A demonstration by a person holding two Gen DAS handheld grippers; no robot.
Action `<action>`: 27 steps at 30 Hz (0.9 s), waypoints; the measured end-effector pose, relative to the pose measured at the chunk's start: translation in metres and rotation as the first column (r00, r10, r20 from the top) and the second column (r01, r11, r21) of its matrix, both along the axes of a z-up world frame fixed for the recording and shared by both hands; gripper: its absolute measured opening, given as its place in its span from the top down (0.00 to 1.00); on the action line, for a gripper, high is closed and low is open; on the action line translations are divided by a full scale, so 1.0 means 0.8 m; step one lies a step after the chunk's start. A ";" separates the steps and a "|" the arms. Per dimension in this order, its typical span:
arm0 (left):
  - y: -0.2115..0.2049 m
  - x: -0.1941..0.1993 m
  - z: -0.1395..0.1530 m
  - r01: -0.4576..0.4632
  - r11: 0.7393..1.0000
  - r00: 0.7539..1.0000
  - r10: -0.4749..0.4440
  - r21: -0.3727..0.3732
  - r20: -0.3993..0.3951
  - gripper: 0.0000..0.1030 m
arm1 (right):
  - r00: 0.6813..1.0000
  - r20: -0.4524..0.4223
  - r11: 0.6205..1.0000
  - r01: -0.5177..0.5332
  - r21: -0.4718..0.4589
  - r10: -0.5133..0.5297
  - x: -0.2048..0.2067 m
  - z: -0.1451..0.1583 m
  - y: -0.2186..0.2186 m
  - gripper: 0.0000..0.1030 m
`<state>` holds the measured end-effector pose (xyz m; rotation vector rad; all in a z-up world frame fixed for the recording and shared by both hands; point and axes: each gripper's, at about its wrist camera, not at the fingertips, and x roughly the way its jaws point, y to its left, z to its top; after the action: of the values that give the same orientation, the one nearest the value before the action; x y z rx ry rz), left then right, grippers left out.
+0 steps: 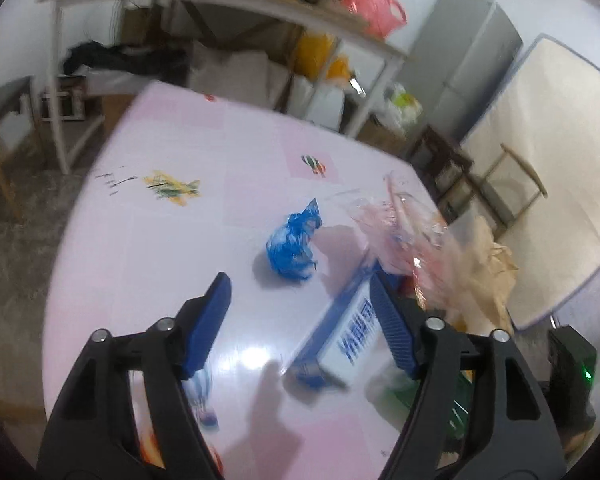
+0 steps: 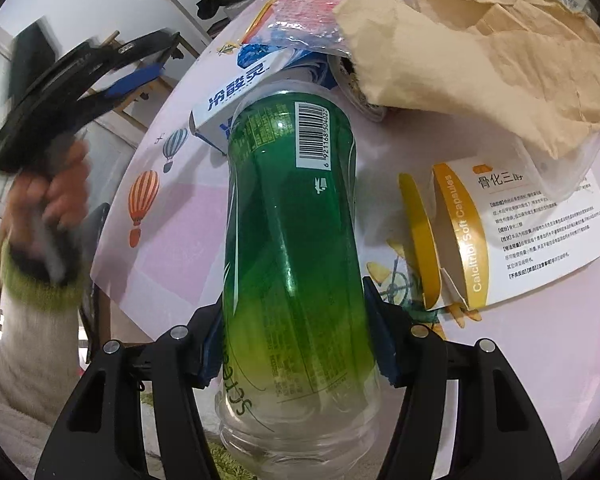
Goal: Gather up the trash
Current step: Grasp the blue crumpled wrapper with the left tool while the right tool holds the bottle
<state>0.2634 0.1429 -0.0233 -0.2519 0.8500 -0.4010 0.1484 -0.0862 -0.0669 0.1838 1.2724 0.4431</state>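
My right gripper [image 2: 294, 328] is shut on a green plastic bottle [image 2: 296, 216], holding it above the pink table [image 2: 172, 248]. My left gripper [image 1: 300, 304] is open and empty above the table [image 1: 148, 248]; it also shows in the right wrist view [image 2: 132, 76], blurred, held by a hand. A crumpled blue wrapper [image 1: 294, 246] lies just ahead of it. A blue and white box [image 1: 344, 336] [image 2: 240, 84] lies by its right finger. A clear pinkish plastic bag [image 1: 400, 228] [image 2: 304, 12], crumpled brown paper [image 1: 484, 272] [image 2: 480, 56] and a gold and white capsule box [image 2: 512, 232] lie around.
A roll of tape [image 2: 356, 84] lies under the brown paper. Behind the table are a white shelf table [image 1: 228, 4] with bags, a grey cabinet [image 1: 472, 64], a mattress [image 1: 556, 168] and wooden stools [image 1: 448, 160]. The floor [image 1: 16, 248] lies left of the table's edge.
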 end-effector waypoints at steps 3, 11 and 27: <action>-0.014 0.043 -0.018 0.052 0.996 0.998 -0.049 0.068 -0.047 0.33 | 1.000 -0.011 1.000 0.001 0.030 -0.001 -0.001 0.000 -0.011 0.43; -0.064 0.098 -0.053 0.145 0.957 0.988 -0.126 0.251 -0.092 0.33 | 0.999 -0.041 0.996 0.009 0.091 -0.005 0.002 -0.005 -0.034 0.43; -0.038 0.118 -0.079 0.079 0.970 0.988 -0.047 0.228 -0.145 0.73 | 1.000 -0.024 0.997 -0.002 0.073 0.004 0.006 -0.006 -0.033 0.42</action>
<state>0.3577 0.1127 -0.0865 -0.0348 1.0346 -0.3421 0.1534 -0.1127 -0.0717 0.2496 1.2809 0.4920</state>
